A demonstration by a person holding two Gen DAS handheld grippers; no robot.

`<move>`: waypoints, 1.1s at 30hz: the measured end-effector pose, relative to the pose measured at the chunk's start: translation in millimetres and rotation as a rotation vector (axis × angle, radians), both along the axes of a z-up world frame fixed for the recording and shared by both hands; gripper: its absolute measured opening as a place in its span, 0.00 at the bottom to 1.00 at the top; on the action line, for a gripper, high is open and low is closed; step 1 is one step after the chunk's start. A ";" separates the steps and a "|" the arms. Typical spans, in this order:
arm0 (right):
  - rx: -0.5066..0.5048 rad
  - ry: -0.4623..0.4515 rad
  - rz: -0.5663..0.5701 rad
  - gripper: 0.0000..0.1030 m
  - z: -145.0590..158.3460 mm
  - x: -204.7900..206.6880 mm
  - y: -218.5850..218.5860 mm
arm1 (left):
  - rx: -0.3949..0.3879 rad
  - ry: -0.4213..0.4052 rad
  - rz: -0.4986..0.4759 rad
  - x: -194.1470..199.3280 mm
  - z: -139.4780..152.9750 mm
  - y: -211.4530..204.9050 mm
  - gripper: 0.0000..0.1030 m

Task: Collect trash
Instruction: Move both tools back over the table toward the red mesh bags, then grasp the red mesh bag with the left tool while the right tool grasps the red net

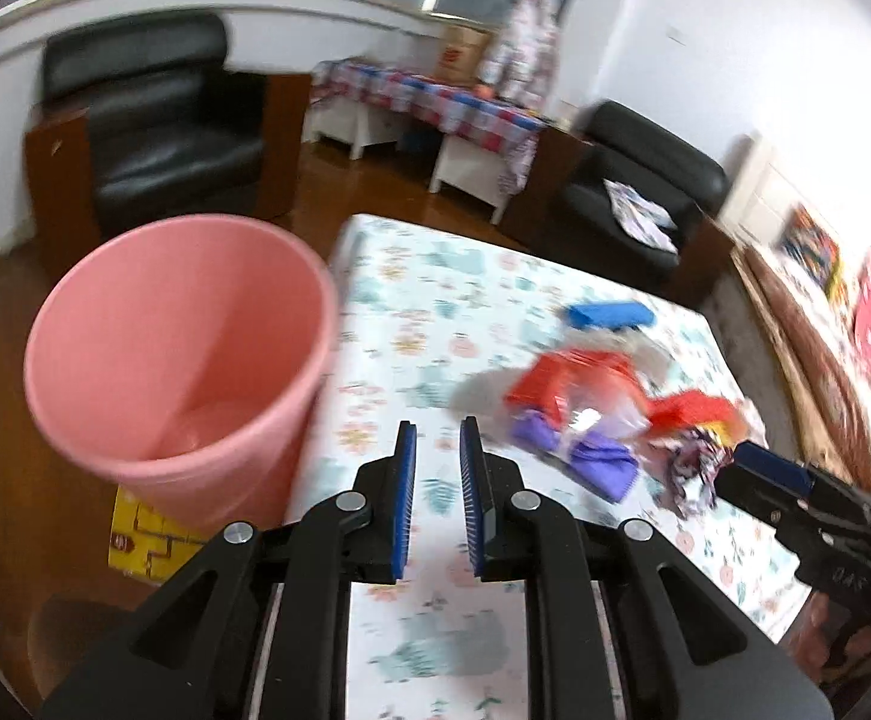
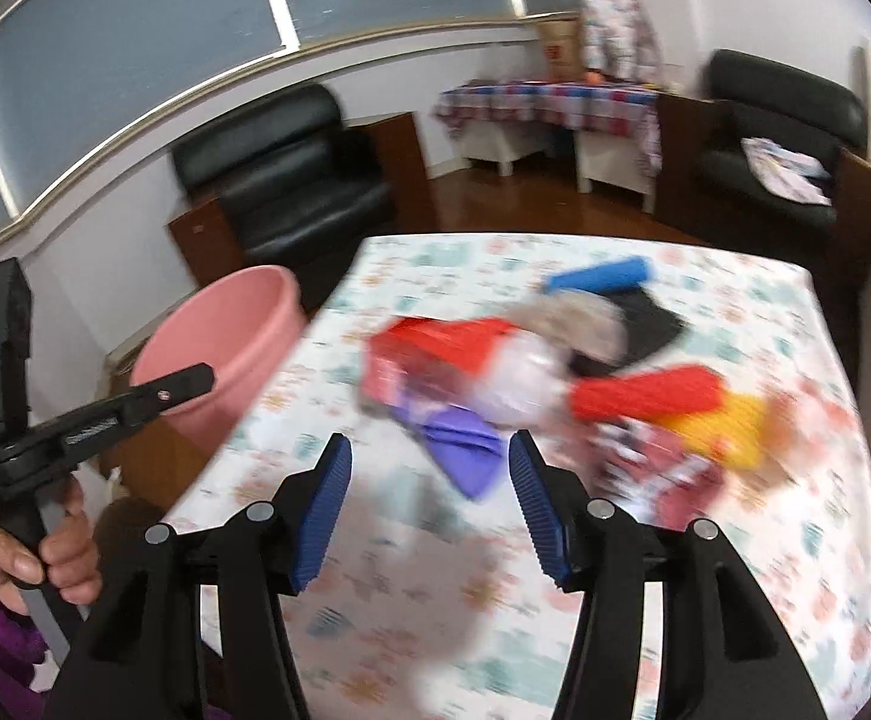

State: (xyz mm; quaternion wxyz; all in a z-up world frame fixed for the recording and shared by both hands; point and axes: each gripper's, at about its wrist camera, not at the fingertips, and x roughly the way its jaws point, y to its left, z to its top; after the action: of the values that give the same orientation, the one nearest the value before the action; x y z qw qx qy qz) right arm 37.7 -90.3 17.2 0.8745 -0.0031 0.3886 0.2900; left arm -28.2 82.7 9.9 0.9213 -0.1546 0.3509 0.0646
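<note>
Floral-clothed bench [image 2: 735,312] carries a heap of red, purple and clear wrappers [image 2: 495,378] beside the round pink plastic bin [image 1: 177,348]; right tongs [image 2: 429,504] gape empty, left tongs [image 1: 438,480] narrow and empty, so a reach-and-pinch comes next.

Both claws [image 1: 438,429] [image 2: 429,450] apparently empty, jaws apart.

trash pile [image 2: 555,384] too blurred to id items

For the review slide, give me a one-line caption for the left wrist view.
Left gripper, empty, hovers over the floral table between the pink bin and a pile of trash.
</note>
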 end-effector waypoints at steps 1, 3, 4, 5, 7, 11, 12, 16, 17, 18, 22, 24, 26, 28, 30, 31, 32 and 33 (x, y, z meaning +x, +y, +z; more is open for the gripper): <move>0.005 0.008 -0.017 0.53 -1.9 0.1 -8.8 | 0.015 0.005 -0.013 3.4 -0.2 -7.8 0.14; 0.018 0.018 -0.040 0.53 -4.2 0.5 -21.0 | 0.007 0.021 -0.029 10.4 -1.9 -15.0 0.14; 0.024 0.020 -0.050 0.53 -5.0 0.0 -26.6 | 0.000 0.027 -0.034 14.1 -2.9 -18.3 0.14; 0.027 0.021 -0.054 0.53 -5.2 -0.2 -28.1 | -0.003 0.034 -0.038 18.5 -3.6 -21.4 0.14; 0.044 0.026 -0.061 0.53 -6.5 -0.2 -36.0 | -0.003 0.051 -0.049 24.4 -5.7 -24.4 0.14; 0.070 0.035 -0.061 0.60 -8.4 0.8 -38.9 | -0.010 0.076 -0.082 37.5 -7.5 -37.0 0.14; 0.079 0.035 -0.060 0.62 -9.1 0.9 -41.5 | -0.006 0.085 -0.092 41.6 -7.9 -40.7 0.14; 0.103 0.041 -0.055 0.66 -10.7 2.1 -46.5 | -0.005 0.125 -0.113 56.7 -13.8 -47.9 0.14; 0.112 0.044 -0.050 0.67 -11.5 1.8 -48.4 | -0.003 0.128 -0.113 59.8 -14.5 -48.3 0.14; 0.122 0.046 -0.044 0.70 -11.8 1.8 -50.0 | -0.002 0.128 -0.112 64.2 -14.7 -49.3 0.14; 0.147 0.046 -0.041 0.75 -12.0 2.7 -55.4 | -0.002 0.133 -0.118 76.7 -12.6 -50.8 0.15; 0.154 0.048 -0.043 0.76 -12.2 3.2 -57.4 | -0.007 0.136 -0.116 83.0 -12.8 -50.6 0.18; 0.160 0.054 -0.039 0.76 -13.6 4.3 -58.5 | -0.006 0.135 -0.103 85.7 -13.6 -50.0 0.25; 0.164 0.059 -0.036 0.76 -14.6 5.3 -58.1 | 0.004 0.147 -0.094 91.9 -16.6 -48.9 0.29; 0.168 0.066 -0.034 0.76 -16.7 7.4 -59.1 | 0.012 0.153 -0.089 95.6 -19.4 -48.7 0.29; 0.169 0.070 -0.034 0.76 -17.8 8.4 -59.6 | 0.020 0.153 -0.085 98.0 -20.9 -48.8 0.29; 0.170 0.073 -0.035 0.76 -18.7 9.1 -60.2 | 0.025 0.150 -0.084 99.1 -21.5 -49.3 0.29; 0.170 0.075 -0.038 0.76 -19.5 10.2 -60.9 | 0.033 0.143 -0.081 100.4 -22.4 -49.8 0.29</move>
State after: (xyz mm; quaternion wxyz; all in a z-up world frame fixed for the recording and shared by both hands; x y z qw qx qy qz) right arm 47.9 -151.3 -2.3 0.8618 0.0896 0.3952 0.3052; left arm 72.2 32.9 -12.6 0.8981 -0.1204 0.4207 0.0441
